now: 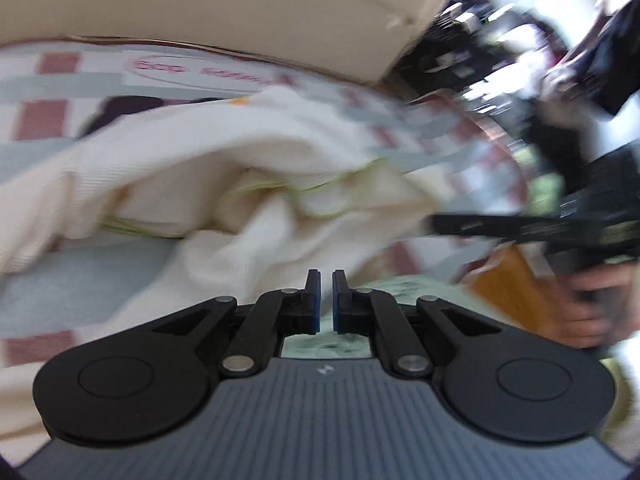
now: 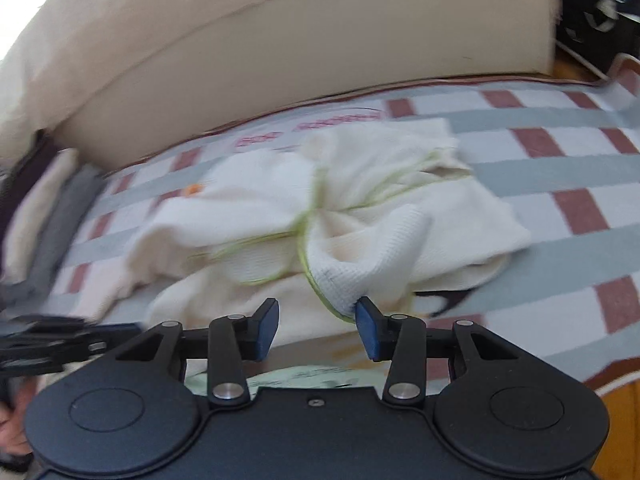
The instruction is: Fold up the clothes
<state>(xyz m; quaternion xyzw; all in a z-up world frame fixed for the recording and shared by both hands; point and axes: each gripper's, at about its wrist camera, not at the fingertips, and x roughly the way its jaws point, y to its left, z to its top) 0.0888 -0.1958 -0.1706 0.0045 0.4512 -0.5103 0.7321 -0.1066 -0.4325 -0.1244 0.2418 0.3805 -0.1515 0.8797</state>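
Observation:
A cream garment with thin green trim (image 1: 224,184) lies crumpled on a checked blanket (image 1: 52,120); it also shows in the right wrist view (image 2: 320,208). My left gripper (image 1: 326,300) is nearly shut with nothing between its pads, just in front of the garment's near edge. My right gripper (image 2: 317,328) is open; a raised fold of the garment (image 2: 360,268) touches its right pad (image 2: 366,334). The right gripper also shows at the right of the left wrist view (image 1: 520,228), and the left gripper at the left edge of the right wrist view (image 2: 52,344).
The blanket (image 2: 560,184) covers a sofa seat with a beige back cushion (image 2: 280,40) behind. Grey and cream folded items (image 2: 52,216) lie at the left end. Dark clutter (image 1: 500,40) stands beyond the sofa's right end. A wooden edge (image 2: 620,420) shows at lower right.

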